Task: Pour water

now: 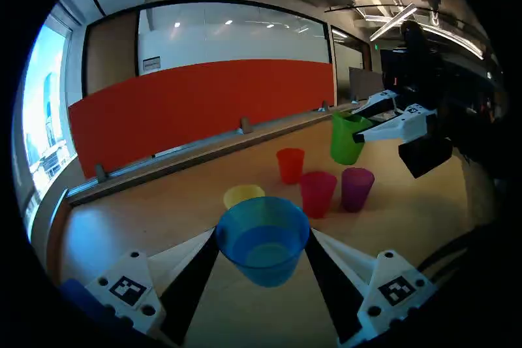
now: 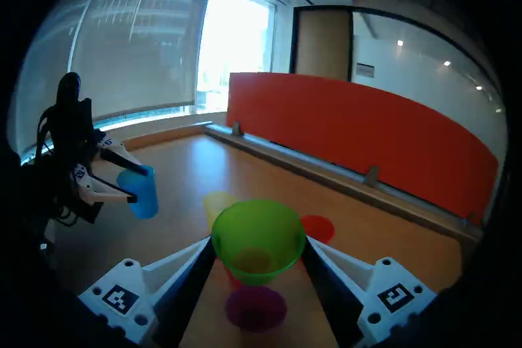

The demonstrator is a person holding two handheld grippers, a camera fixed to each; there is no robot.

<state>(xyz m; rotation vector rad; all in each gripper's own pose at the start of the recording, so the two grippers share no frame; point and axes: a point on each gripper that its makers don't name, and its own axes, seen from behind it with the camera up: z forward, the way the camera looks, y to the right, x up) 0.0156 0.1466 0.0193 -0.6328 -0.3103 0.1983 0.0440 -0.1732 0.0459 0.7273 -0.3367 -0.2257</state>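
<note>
My left gripper (image 1: 262, 243) is shut on a blue cup (image 1: 263, 239), held upright above the wooden table (image 1: 196, 198). Across the table the right gripper (image 1: 357, 127) holds a green cup (image 1: 346, 138) off the surface. In the right gripper view, my right gripper (image 2: 259, 247) is shut on that green cup (image 2: 258, 238), and the left gripper (image 2: 130, 190) with the blue cup (image 2: 139, 192) shows at the left. On the table stand a yellow cup (image 1: 243, 195), an orange cup (image 1: 290, 164), a red cup (image 1: 318, 193) and a purple cup (image 1: 356, 188).
An orange partition panel (image 1: 202, 103) runs along the table's far edge on a metal rail (image 1: 196, 149). Bright windows (image 2: 228, 47) lie beyond. In the right gripper view the purple cup (image 2: 256, 307) sits just below the green cup, and the yellow cup (image 2: 217, 204) behind it.
</note>
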